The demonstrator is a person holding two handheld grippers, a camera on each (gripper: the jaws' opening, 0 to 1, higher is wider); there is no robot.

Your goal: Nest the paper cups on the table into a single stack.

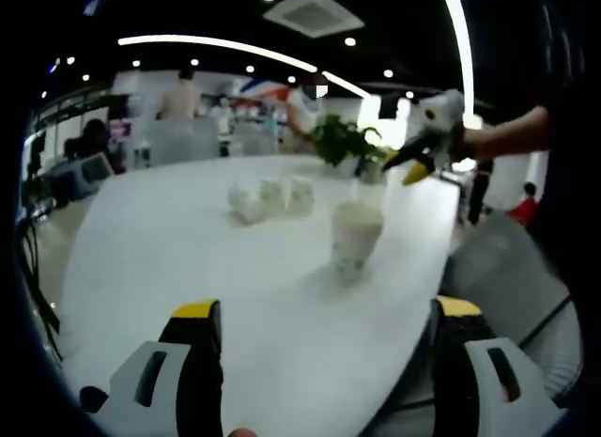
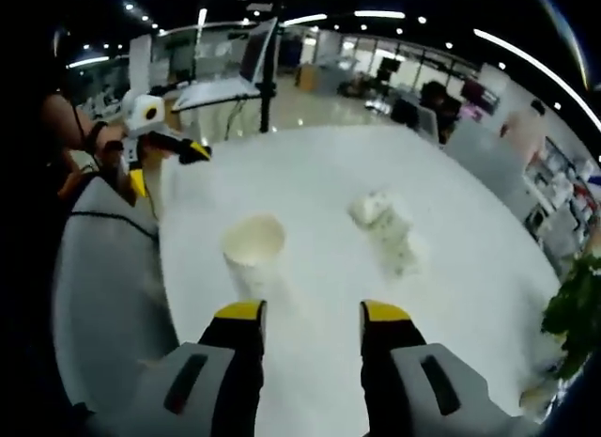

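I see one cup (image 1: 356, 234) standing upright on the white surface (image 1: 188, 258), mouth up, its long axis vertical, just ahead of both tools. Farther off, three more cups (image 1: 272, 197) lie in a loose row; they are too blurred to tell which way they point. My left tool (image 1: 324, 338) hangs released, jaws wide apart, holding nothing. My right tool (image 2: 310, 315) is also released, jaws parted, the cup just beyond its left jaw. A plant (image 1: 343, 138) sits at the far edge.
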